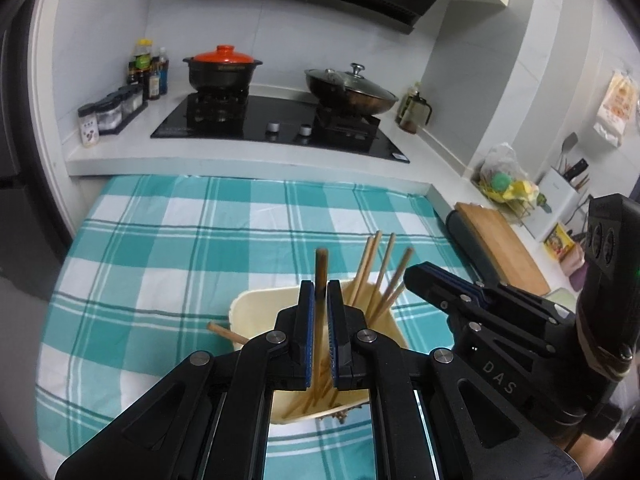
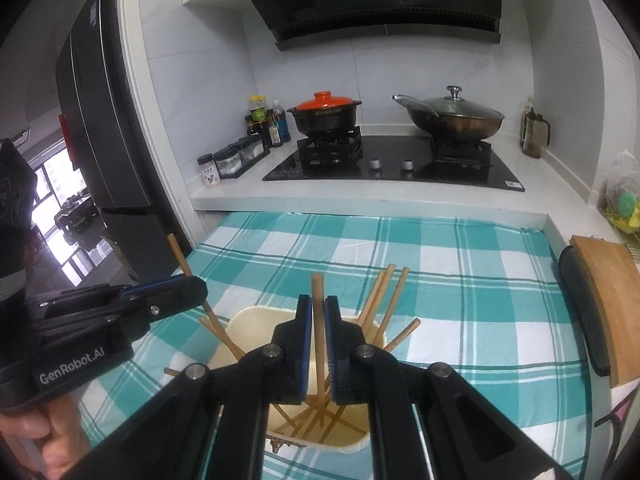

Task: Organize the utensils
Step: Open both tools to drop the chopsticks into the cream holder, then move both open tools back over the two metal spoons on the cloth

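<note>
wooden chopsticks (image 2: 318, 320), cream tub (image 2: 256, 320), checked cloth (image 2: 460, 280)

One cream holder (image 2: 256, 322), two claws (image 1: 320, 296) (image 2: 318, 312), each gripping one chopstick (image 1: 321, 264) (image 2: 317, 292), two pots (image 2: 326, 116) (image 2: 456, 118) on the stove.

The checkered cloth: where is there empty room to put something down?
The checkered cloth is bare between the cream holder and the stove counter, and left of the holder toward the fridge. It is crowded at the holder, where chopsticks fan out and both grippers hold one each.
</note>
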Available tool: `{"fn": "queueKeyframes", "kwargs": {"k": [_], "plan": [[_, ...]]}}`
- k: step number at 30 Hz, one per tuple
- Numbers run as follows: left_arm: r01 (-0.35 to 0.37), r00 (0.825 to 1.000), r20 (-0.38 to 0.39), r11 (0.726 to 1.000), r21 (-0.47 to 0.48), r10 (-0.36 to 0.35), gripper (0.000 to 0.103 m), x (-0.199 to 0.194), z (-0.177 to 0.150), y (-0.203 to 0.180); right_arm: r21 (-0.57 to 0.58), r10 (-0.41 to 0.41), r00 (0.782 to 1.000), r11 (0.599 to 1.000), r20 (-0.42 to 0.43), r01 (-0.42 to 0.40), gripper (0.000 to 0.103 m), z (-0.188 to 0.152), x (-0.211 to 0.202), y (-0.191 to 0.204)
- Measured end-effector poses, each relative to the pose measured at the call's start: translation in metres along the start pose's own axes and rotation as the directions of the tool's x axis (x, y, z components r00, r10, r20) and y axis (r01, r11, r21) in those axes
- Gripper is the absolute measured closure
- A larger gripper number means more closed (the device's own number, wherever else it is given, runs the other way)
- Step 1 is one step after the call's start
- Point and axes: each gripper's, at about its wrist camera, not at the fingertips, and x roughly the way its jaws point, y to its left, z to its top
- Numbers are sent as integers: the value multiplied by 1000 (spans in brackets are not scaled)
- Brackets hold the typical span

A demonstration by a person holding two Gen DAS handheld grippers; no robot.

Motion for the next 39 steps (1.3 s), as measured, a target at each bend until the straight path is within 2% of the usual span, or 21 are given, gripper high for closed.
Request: {"fn": "queueKeyframes", "kwargs": {"k": [1, 2, 3, 4, 5, 8, 11, 12, 16, 19, 22, 26, 29, 32, 35, 39], "plan": [[2, 1000, -9, 1000, -3, -2, 75, -3, 0, 1, 11, -7, 1000, 1000, -6, 7, 94, 0, 3, 0], [-3, 1000, -8, 1000, -1, 3, 64, -9, -1, 2, 22, -9, 1000, 1000, -8, 9, 86, 0, 4, 0], [-17, 1000, 10, 1000, 5, 17, 44, -18, -2, 3, 34, -1, 1000, 999, -5, 1, 70, 1, 3, 0], [-34, 999, 37, 999, 18, 33, 37, -29, -4, 4, 49, 10, 1000, 999, 7, -10, 64, 1, -1, 0], [-45, 998, 54, 998, 39, 43, 35, -41, -6, 5, 62, 18, 999, 998, 31, -20, 60, 1, -9, 0], [-71, 997, 46, 991, 116, 66, 28, -74, -22, 9, 40, 20, 996, 999, 86, -23, 60, 3, -39, 4], [-105, 994, 28, 974, 201, 101, 16, -107, -57, 13, -27, -4, 992, 1000, 129, 7, 60, -8, -78, 11], [-117, 993, 15, 967, 228, 117, 14, -115, -72, 15, -49, -8, 991, 999, 135, 15, 57, -13, -90, 13], [-136, 985, -60, 941, 310, 162, 13, -136, -140, 22, -133, -41, 991, 989, 125, 58, 56, -52, -133, 17], [-133, 982, -89, 940, 315, 169, 11, -141, -189, 30, -172, -82, 990, 980, 114, 101, 55, -95, -156, 16], [-134, 982, -91, 950, 283, 165, 9, -135, -234, 39, -180, -120, 989, 974, 86, 134, 52, -151, -163, 17], [-137, 977, -138, 974, 180, 163, 9, -108, -275, 59, -118, -161, 987, 980, 23, 162, 52, -229, -153, 18], [-150, 977, -135, 983, 107, 164, 9, -93, -295, 73, -52, -200, 980, 979, -20, 198, 52, -276, -143, 14], [-189, 974, -111, 977, 98, 199, 9, -84, -303, 81, -13, -229, 972, 973, -49, 229, 52, -309, -140, 7], [-210, 971, -96, 973, 98, 219, 9, -76, -304, 89, 1, -258, 964, 966, -69, 259, 52, -321, -136, -3], [-227, 969, -85, 970, 84, 234, 9, -66, -304, 95, 14, -293, 955, 956, -53, 294, 52, -321, -136, -16]]}}
